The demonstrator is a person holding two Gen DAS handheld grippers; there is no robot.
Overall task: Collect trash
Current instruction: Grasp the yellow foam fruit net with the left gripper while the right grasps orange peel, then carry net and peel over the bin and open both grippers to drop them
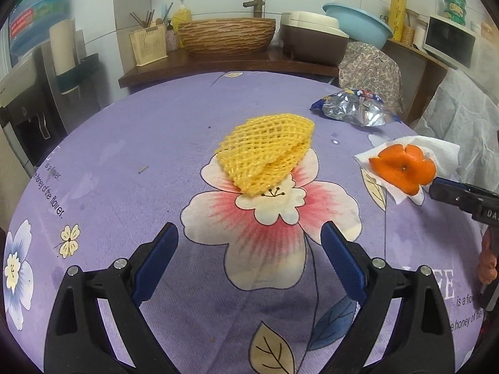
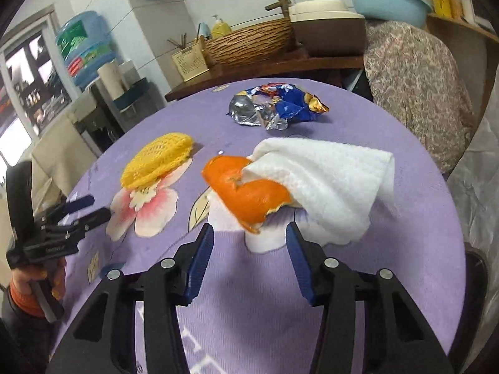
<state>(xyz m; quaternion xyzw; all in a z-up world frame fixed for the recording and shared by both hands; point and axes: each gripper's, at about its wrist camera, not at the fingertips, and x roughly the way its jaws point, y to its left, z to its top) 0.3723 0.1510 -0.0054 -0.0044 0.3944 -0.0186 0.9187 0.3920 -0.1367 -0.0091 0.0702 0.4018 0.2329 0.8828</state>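
Right gripper (image 2: 249, 243) jaws spread, nothing pinched; tips sit just short of the orange peel (image 2: 246, 187), which lies on a white paper towel (image 2: 327, 184) near the table's right edge. Left gripper (image 1: 249, 249) jaws spread wide, empty, aimed at the yellow foam fruit net (image 1: 265, 152) mid-table on the purple flowered tablecloth (image 1: 124, 143). Crumpled foil snack wrapper (image 2: 277, 106) sits toward the far edge, well apart from both grippers. No bin or bag visible in either view, can't tell where the trash goes. Progress, my read: basically zero collected. All four items still on the table, none gripped. Looks like first grab is imminent: peel/towel on the right, net on the left, wrapper last.
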